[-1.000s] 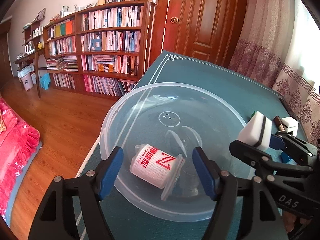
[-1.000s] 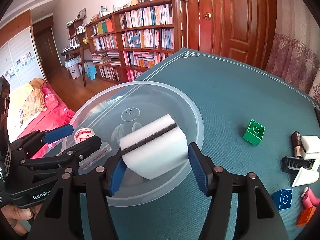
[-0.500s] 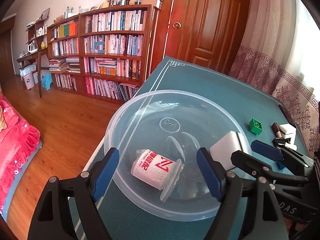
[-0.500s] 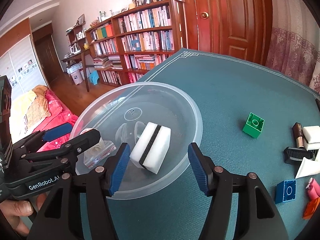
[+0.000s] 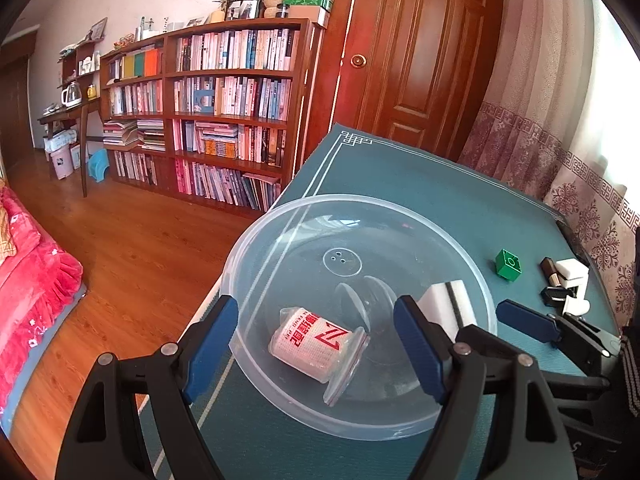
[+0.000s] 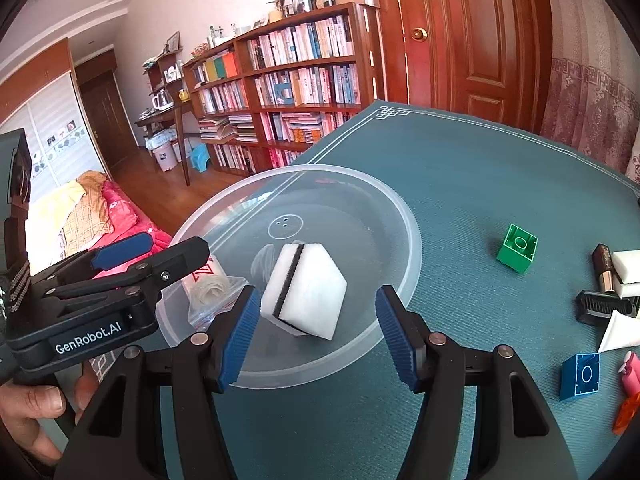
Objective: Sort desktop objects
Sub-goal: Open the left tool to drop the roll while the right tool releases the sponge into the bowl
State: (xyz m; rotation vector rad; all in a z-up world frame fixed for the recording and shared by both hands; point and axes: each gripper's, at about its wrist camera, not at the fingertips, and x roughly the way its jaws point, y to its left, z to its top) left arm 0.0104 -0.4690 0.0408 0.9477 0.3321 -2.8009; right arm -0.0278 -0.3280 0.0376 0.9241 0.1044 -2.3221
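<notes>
A clear plastic bowl (image 5: 360, 200) (image 6: 412, 236) stands on the teal table mat near its left edge. Inside lie a white sponge with a black stripe (image 6: 304, 292) (image 5: 448, 308) and a white roll with red print in a clear bag (image 5: 316, 340) (image 6: 208, 284). My right gripper (image 6: 316, 296) is open just before the bowl's near rim, the sponge lying free beyond its fingers. My left gripper (image 5: 316, 312) is open too, with its fingers either side of the roll and above the near rim, holding nothing. In the right wrist view it reaches in from the left (image 6: 148, 252).
To the right of the bowl lie a green brick (image 6: 517, 248) (image 5: 508, 265), a blue brick (image 6: 580, 376), a brown tube (image 6: 604, 268), white pieces (image 6: 626, 264), a black clip-like part (image 6: 600, 308) and pink and orange bits (image 6: 630, 376). The table's edge drops to the wooden floor at left.
My right gripper opened and let go of the sponge, which now lies in the bowl. Both grippers have drawn back a little from the bowl.
</notes>
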